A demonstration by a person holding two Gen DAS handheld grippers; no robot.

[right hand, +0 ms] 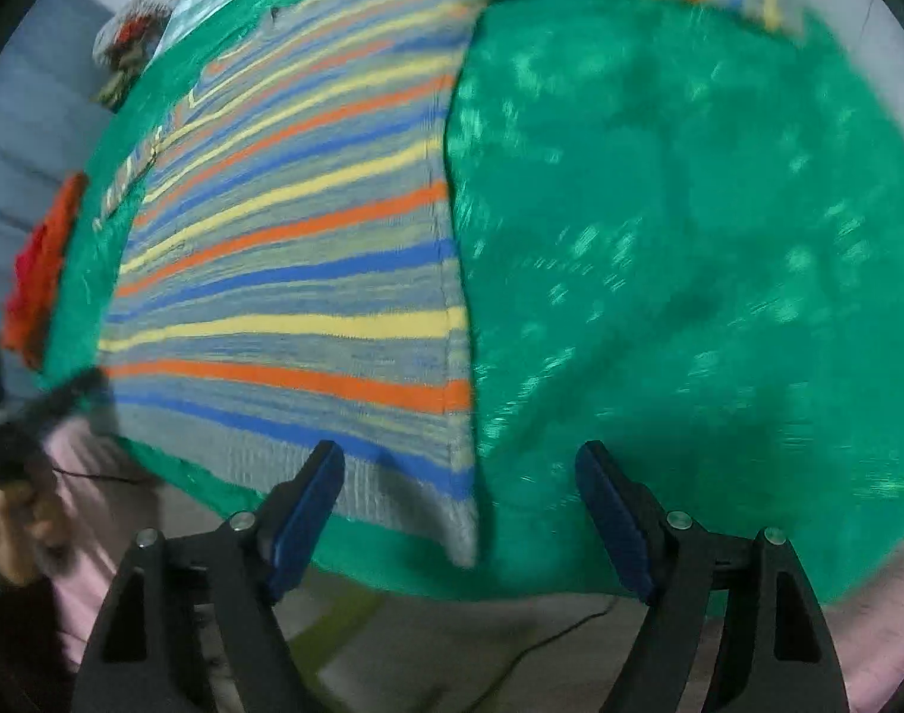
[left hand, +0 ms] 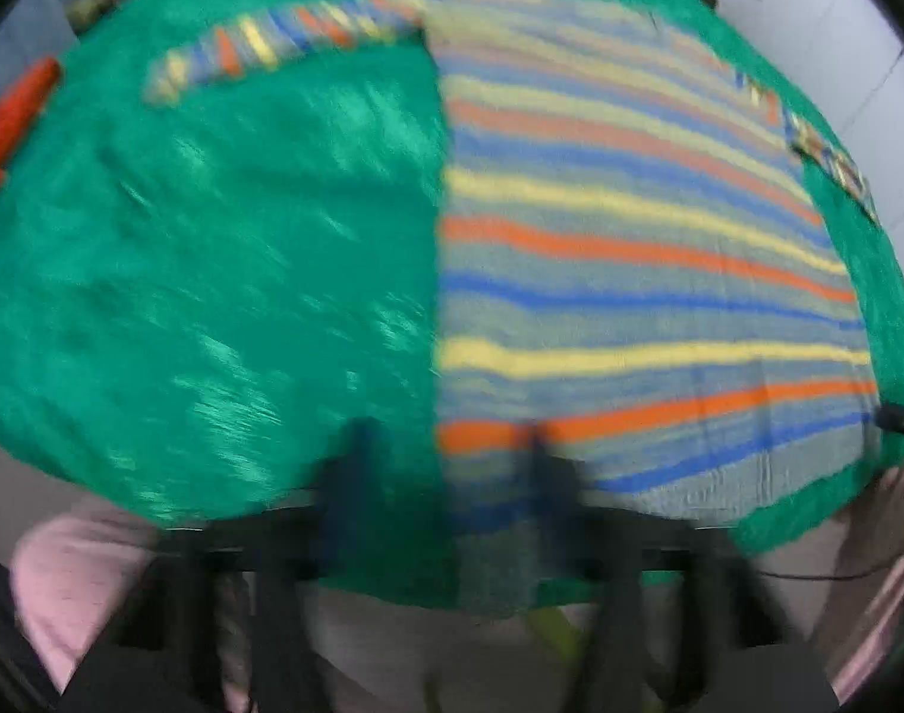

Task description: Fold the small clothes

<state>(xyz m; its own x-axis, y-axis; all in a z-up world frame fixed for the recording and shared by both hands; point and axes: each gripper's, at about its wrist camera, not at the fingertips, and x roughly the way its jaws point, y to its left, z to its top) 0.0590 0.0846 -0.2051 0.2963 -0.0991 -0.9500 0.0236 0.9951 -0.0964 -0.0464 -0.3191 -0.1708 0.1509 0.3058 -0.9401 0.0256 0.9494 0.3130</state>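
A striped sweater lies flat on a green cloth, its sleeves stretched out to the left and right at the far end and its hem at the near edge. The right gripper points down over the sweater's near right corner, fingers wide with nothing between them. The left gripper points down over the near left corner, fingers narrow but apart, holding nothing I can see in the blur.
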